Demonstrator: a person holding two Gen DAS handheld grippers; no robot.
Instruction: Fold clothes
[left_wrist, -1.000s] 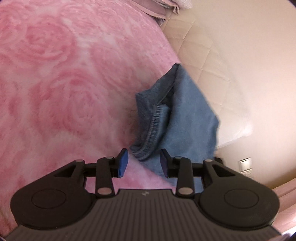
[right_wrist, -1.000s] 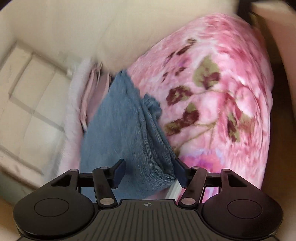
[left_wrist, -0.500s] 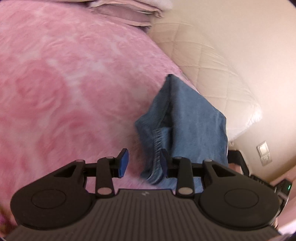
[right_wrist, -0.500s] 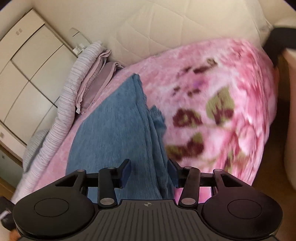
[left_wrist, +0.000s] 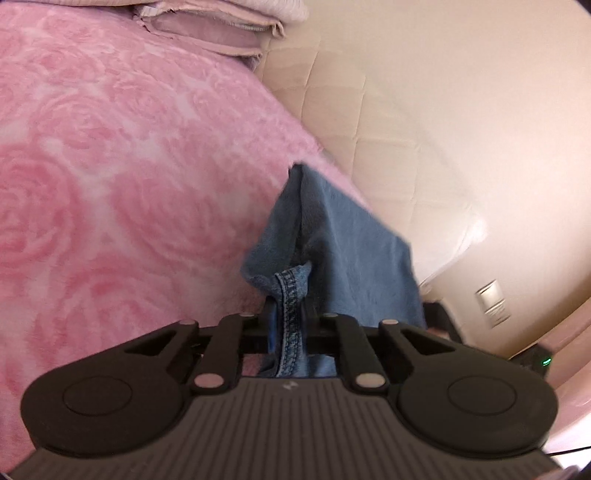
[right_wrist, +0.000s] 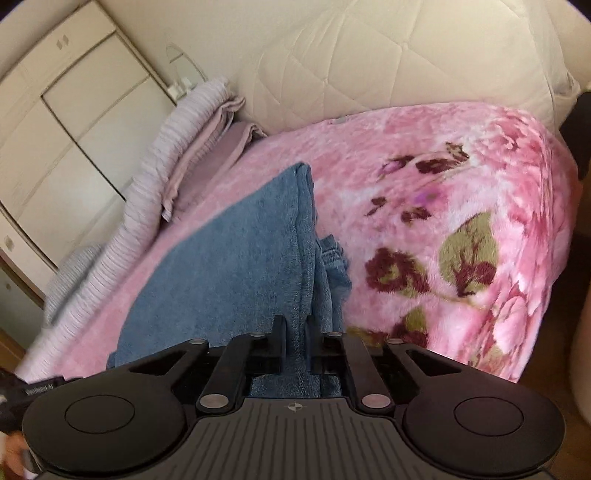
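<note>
Folded blue jeans (left_wrist: 351, 251) lie on the pink rose blanket (left_wrist: 129, 184) of a bed. My left gripper (left_wrist: 290, 325) is shut on a stitched hem of the jeans at their near end; the fingertips are hidden by the denim. In the right wrist view the jeans (right_wrist: 229, 258) stretch away from me across the blanket (right_wrist: 443, 192). My right gripper (right_wrist: 295, 332) is shut on the near edge of the jeans, its jaws close together with denim between them.
Folded lilac bedding (right_wrist: 192, 147) is stacked at the far side of the bed, also seen in the left wrist view (left_wrist: 221, 29). A cream quilted headboard (right_wrist: 406, 55) stands behind. White cabinets (right_wrist: 55, 110) are at left. The bed edge drops off at right (right_wrist: 546, 295).
Both grippers were open beside the jeans; both have moved onto the near edge and closed on the denim. The views have swung toward the headboard.
</note>
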